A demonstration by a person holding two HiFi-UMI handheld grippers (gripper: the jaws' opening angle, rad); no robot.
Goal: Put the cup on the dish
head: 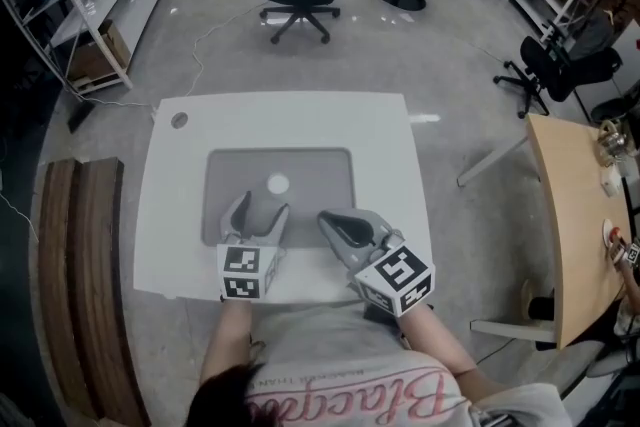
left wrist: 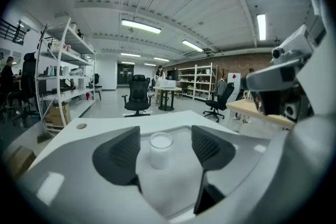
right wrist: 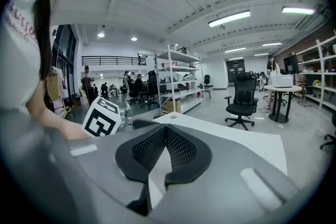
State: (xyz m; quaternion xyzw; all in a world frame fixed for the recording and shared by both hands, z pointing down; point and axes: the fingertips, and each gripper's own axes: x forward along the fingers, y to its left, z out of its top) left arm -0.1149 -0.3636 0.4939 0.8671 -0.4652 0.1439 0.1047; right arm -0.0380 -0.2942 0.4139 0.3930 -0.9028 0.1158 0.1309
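White cup (left wrist: pixel 160 150) on grey tray (head: pixel 320 165), untouched between released left gripper (left wrist: pixel 165 138) jaws; right gripper (right wrist: pixel 166 131) clenched empty, covering tray corner.

Steep overhead, two low — table (head: pixel 300 120) shared

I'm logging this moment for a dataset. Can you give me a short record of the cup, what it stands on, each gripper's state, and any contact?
cup: white cup, upright
support: gray tray on the white table
left gripper: left gripper open, aimed at the cup, which stands just beyond the jaw tips
right gripper: right gripper shut, nothing between the jaws, at the tray's near right corner
contact with cup: none seen
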